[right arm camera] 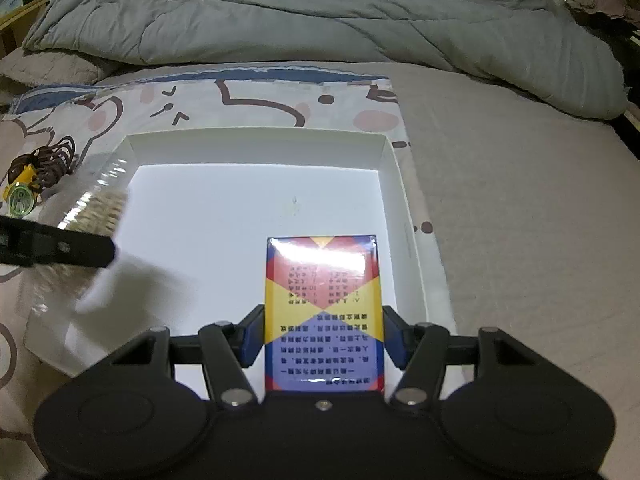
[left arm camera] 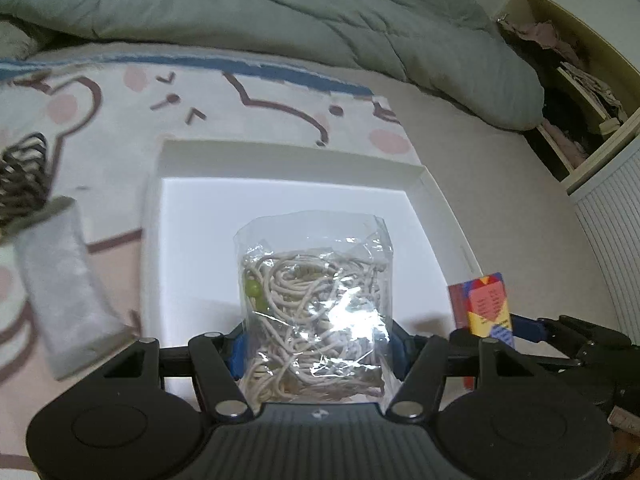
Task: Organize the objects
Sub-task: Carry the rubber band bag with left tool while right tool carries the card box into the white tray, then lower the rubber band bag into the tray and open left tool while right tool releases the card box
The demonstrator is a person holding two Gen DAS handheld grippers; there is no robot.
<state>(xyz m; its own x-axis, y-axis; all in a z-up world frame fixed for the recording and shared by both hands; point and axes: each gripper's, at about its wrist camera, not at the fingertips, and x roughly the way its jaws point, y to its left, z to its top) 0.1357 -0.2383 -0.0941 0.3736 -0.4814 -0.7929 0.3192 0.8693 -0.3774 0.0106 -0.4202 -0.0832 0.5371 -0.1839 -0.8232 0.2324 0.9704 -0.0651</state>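
My left gripper (left arm camera: 316, 346) is shut on a clear plastic bag of beige cords (left arm camera: 314, 304) and holds it above the near edge of a white shallow box (left arm camera: 192, 160). My right gripper (right arm camera: 322, 338) is shut on a colourful card box (right arm camera: 322, 312) with red, yellow and blue panels, held over the white box's (right arm camera: 256, 140) near right part. The card box (left arm camera: 486, 306) and right gripper show at the right of the left wrist view. The bag (right arm camera: 86, 216) and a left finger (right arm camera: 60, 246) show at the left of the right wrist view.
The white box lies on a cartoon-print blanket (right arm camera: 240, 92) on a bed. A grey duvet (right arm camera: 280, 12) is bunched behind. Brown hair ties and a yellow-green toy (right arm camera: 28, 188) lie left of the box. A grey pouch (left arm camera: 64, 280) lies at the left. Shelves (left arm camera: 580, 92) stand at the right.
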